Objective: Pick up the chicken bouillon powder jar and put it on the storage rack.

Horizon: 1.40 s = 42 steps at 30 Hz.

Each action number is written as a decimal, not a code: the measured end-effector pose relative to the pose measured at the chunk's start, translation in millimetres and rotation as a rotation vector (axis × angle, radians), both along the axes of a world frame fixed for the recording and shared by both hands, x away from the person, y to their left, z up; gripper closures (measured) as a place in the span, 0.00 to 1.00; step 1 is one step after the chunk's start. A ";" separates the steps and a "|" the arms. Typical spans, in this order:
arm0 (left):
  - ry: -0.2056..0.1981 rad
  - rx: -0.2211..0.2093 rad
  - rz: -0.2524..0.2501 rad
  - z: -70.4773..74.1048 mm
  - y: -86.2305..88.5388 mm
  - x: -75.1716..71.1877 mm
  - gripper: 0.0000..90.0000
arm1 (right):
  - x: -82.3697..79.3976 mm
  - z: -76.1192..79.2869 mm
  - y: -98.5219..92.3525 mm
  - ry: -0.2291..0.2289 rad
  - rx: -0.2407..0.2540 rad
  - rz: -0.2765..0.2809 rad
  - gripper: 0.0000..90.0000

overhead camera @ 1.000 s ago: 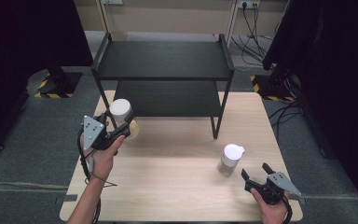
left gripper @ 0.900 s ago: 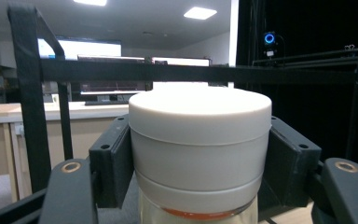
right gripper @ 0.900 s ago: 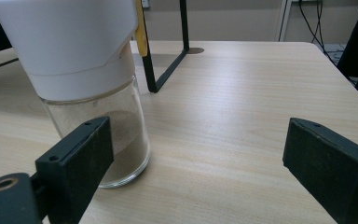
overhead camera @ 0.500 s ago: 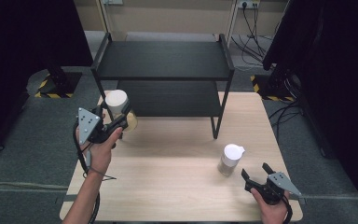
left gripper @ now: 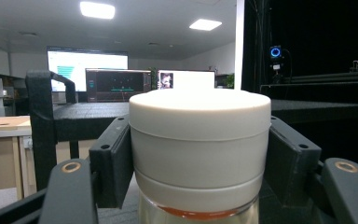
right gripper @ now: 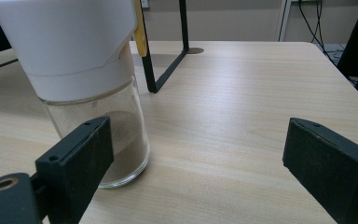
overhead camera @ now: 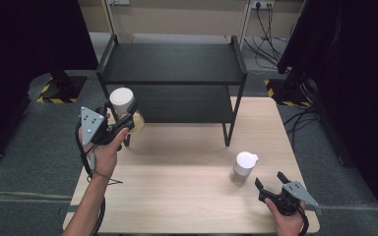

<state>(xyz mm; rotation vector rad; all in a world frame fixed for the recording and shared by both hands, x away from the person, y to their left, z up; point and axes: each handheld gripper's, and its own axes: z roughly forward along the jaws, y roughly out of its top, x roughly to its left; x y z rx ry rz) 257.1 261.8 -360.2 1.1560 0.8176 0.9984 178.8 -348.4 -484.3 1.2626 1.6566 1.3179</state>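
L gripper (overhead camera: 123, 115) clamps white-lidded jar (overhead camera: 123, 101) by its cap, lifted at shelf rack (overhead camera: 172, 73) left end; placement pending. R gripper (overhead camera: 269, 189) open, idle beside 2nd jar (overhead camera: 243, 167) on table (overhead camera: 177, 187).

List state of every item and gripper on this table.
left gripper: shut on white-lidded jar, lifted off the table
white-lidded jar: lid on, held upright
right gripper: open, empty
spice jar: upright on table, capped, partly filled
black shelf: empty
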 end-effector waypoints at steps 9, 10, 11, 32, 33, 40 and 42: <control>-0.008 0.000 0.012 11.5 -1.4 5.8 0.38 | 0.0 0.2 0.3 0.001 0.000 -0.001 0.10; -0.008 -0.001 0.013 12.7 -1.6 6.5 0.38 | 0.0 0.0 0.2 0.000 0.000 -0.001 0.10; -0.010 -0.001 0.014 13.8 -1.7 7.1 0.38 | 0.0 0.0 0.1 0.000 0.000 -0.001 0.10; -0.037 -0.010 0.044 47.0 -3.8 10.5 0.38 | 0.0 -0.1 -0.2 0.001 0.004 -0.004 0.10; -0.038 -0.010 0.046 48.8 -3.9 10.9 0.38 | 0.0 -0.1 -0.2 0.001 0.004 -0.005 0.10; -0.046 -0.005 0.053 59.6 -4.7 12.9 0.38 | -0.1 -0.1 0.0 0.001 0.004 -0.005 0.10; -0.048 -0.005 0.054 62.1 -4.8 13.5 0.38 | -0.2 -0.1 0.1 0.001 0.004 -0.005 0.10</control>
